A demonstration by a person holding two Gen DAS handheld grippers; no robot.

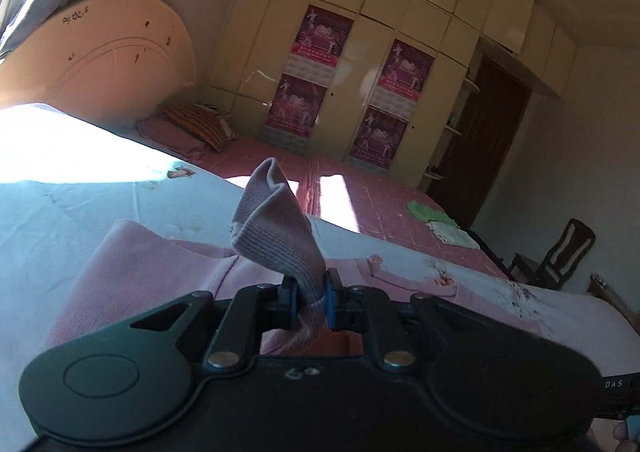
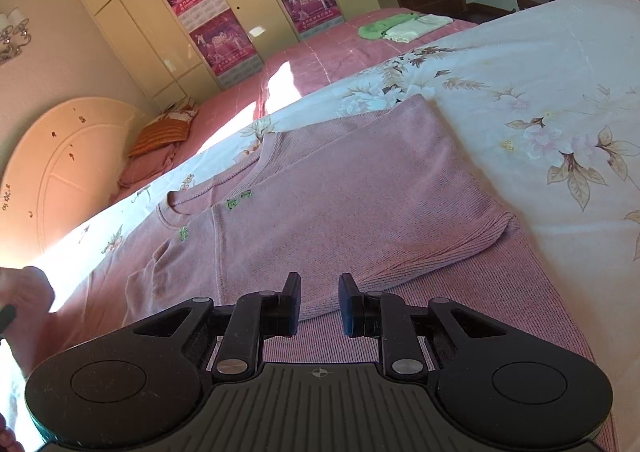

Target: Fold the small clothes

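A pink knit sweater lies on a floral quilt, one sleeve folded across its body with the ribbed cuff toward the right. My left gripper is shut on the other sleeve's ribbed cuff and holds it lifted above the sweater. My right gripper is open and empty, low over the sweater's lower part, just before the folded sleeve's edge.
The quilt lies on a wide bed with a pink sheet. Folded green and white clothes lie at its far side. Pillows sit by the round headboard. A wardrobe and a chair stand beyond.
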